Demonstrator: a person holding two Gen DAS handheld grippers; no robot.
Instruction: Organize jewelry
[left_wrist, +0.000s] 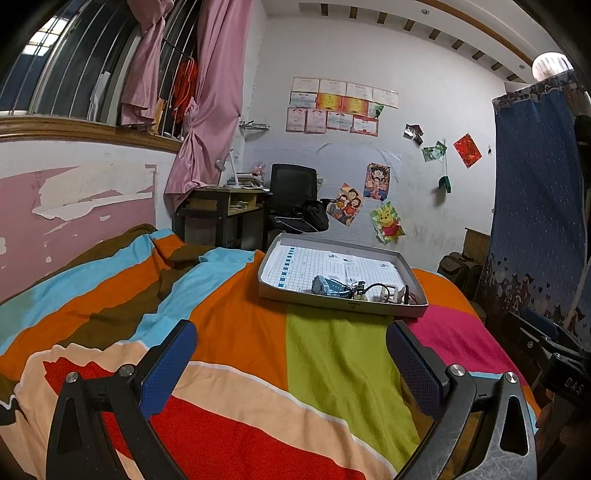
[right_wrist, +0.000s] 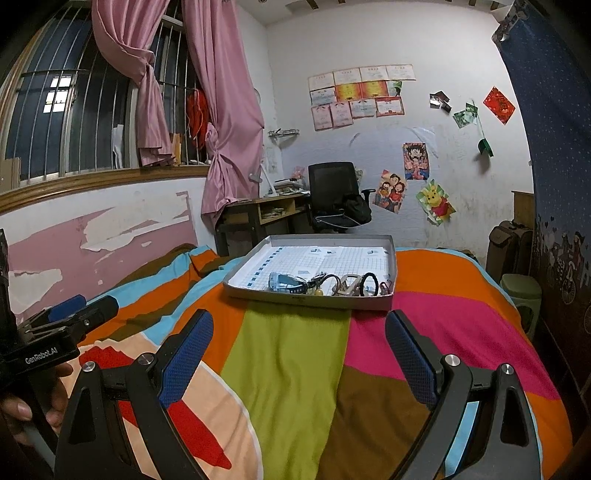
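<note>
- Jewelry (right_wrist: 325, 285): a small heap of bracelets, loops and cords, lying inside the near edge of the tray, toward its right-hand end.
- Watch (right_wrist: 286, 283): pale blue, at the left end of the heap, touching the other pieces; also visible in the left wrist view (left_wrist: 327, 285).
- Black loop (right_wrist: 368, 283): stands up at the right end of the heap.
- Tray (right_wrist: 258, 293): shallow, grey-walled, lined with gridded paper; it rests on the bed, with the far part of its floor bare.
- Bedspread (right_wrist: 288, 354): broad stripes of orange, green, pink, blue, brown and red; the tray sits on it, well ahead of both claws.
- Right gripper (right_wrist: 299, 354): jaws spread wide, nothing between them, poised above the bedspread short of the tray.
- Left gripper (left_wrist: 291, 365): jaws likewise wide apart and empty, over the bedspread.
- Hand (right_wrist: 40, 402): grasps the left gripper's handle at the lower left of the right wrist view.
- Background: desk (right_wrist: 266, 210) and black chair (right_wrist: 332, 192) beyond the bed.
</note>
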